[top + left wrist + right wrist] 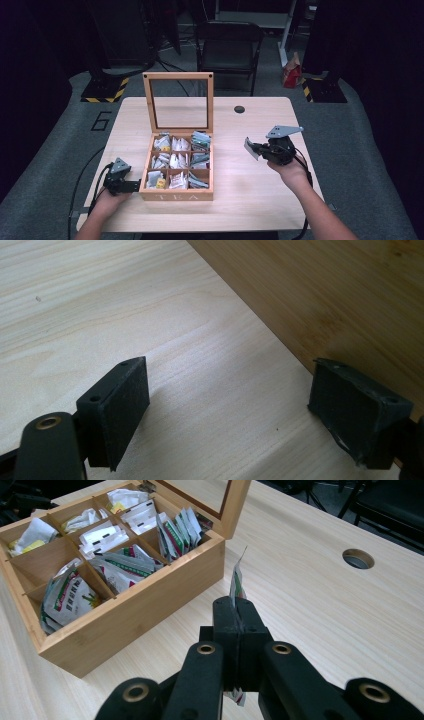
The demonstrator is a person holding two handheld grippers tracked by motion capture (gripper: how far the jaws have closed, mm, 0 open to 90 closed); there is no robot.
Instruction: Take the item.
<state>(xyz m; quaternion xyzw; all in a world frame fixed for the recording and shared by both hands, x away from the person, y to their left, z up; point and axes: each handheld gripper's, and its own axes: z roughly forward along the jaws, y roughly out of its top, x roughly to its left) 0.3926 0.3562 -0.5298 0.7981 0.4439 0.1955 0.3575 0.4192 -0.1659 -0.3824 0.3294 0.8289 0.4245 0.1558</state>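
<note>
A wooden tea box [176, 194] stands open mid-table, its glass lid [178, 102] upright, its compartments holding several tea sachets [172, 161]. To its right my right gripper [256, 148] hangs above the table, shut on a flat tea sachet [249, 148]. In the right gripper view that sachet [237, 582] sticks up edge-on from the closed jaws of the right gripper [239, 611], with the box [145, 607] just beyond to the left. My left gripper [133, 186] rests on the table against the box's left side. In the left gripper view, the left gripper [227, 402] stands open over bare table, one jaw beside the box wall [325, 290].
A round cable hole [239, 109] lies in the table behind the right gripper, also seen as the cable hole [358, 558] in the right gripper view. A dark chair [227, 45] stands behind the table, and a red bag [291, 70] sits on the floor.
</note>
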